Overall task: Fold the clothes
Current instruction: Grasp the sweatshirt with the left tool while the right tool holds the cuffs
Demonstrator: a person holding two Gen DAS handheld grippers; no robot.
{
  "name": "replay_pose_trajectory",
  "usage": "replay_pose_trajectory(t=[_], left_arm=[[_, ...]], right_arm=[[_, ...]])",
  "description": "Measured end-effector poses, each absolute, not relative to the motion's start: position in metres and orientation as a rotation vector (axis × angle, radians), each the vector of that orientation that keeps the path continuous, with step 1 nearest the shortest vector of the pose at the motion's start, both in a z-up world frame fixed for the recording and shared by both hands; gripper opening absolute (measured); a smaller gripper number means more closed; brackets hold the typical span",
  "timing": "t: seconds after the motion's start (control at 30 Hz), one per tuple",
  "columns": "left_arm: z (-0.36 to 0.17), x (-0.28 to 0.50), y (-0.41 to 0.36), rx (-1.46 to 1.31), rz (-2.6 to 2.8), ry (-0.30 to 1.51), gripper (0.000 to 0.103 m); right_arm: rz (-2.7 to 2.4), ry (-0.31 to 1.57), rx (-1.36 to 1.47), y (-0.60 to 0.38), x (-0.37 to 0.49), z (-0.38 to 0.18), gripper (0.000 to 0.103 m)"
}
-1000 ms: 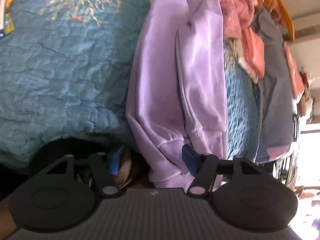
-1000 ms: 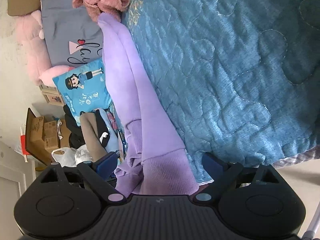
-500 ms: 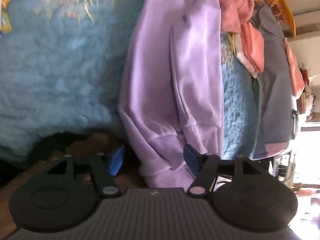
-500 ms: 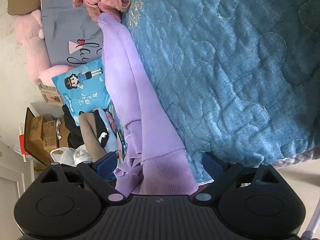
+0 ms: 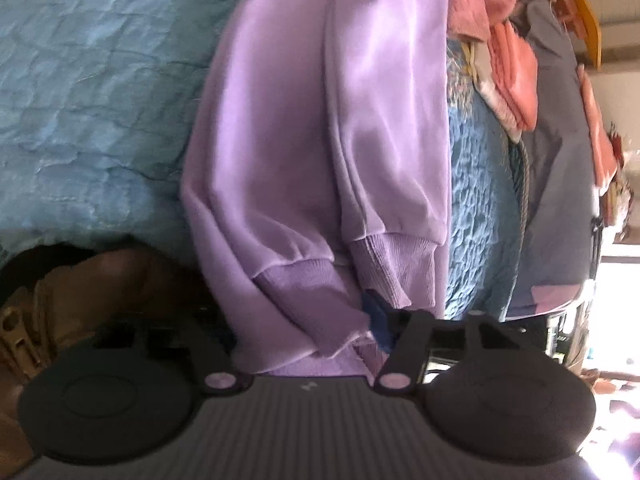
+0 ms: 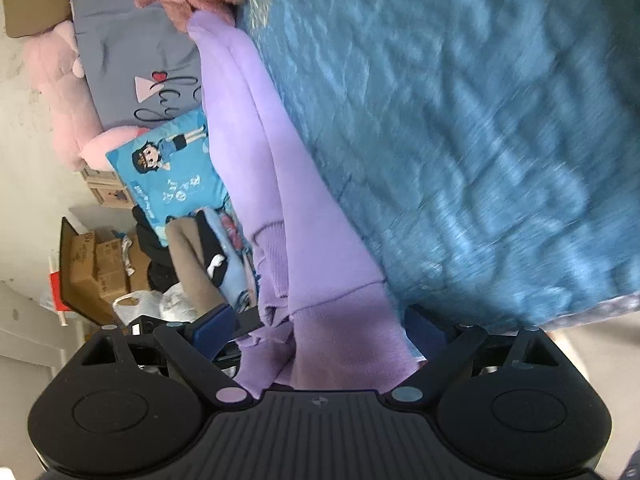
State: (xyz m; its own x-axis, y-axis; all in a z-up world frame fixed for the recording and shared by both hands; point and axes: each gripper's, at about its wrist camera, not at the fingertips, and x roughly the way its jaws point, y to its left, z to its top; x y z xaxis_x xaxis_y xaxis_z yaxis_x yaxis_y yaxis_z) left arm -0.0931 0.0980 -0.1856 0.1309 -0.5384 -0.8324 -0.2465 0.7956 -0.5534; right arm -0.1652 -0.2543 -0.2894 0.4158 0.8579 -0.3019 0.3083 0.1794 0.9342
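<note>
Jaws of both grippers, left (image 5: 304,320) just narrowing and right (image 6: 320,326), straddle without clamping the sweatshirt's (image 5: 320,140) hem, its length stretching away across the bed (image 6: 460,140).

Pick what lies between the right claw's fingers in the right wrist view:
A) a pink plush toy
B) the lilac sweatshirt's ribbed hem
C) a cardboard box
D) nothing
B: the lilac sweatshirt runs down the blue quilt, and its ribbed hem sits inside the right claw.
</note>
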Motion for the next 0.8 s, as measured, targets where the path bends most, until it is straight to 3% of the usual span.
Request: replay_pose_trajectory(t=[0.03,0.07,0.13,0.33,0.57,0.8], left_arm=[[-0.186,-0.095,0.103,-0.721,-0.246,1.449,0.058],[-0.186,-0.096,0.107,-0.767,-0.256,1.442,0.056],[-0.187,-0.099,0.117,-0.86,-0.274,1.426,0.049],[-0.182,-0.102,0.126,-0.933,-0.273,1.406,0.033],[-0.159,-0.086,0.148,-1.026,-0.321,1.32,0.032],[-0.136,-0.026,0.165,-1.068,-0.295,1.239,0.032]], right_arm=[[0.549,1.145,1.375,-0.249,-0.162,-0.289,0.073],[0.552,1.157,1.352,-0.245,-0.158,-0.286,0.044],[0.543,1.177,1.288,-0.238,-0.15,-0.278,0.018],[0.566,1.152,1.254,-0.239,-0.142,-0.242,0.014],[0.573,1.084,1.427,-0.247,-0.121,-0.209,0.014],[0.536,0.996,1.424,-0.251,-0.038,-0.175,0.013]])
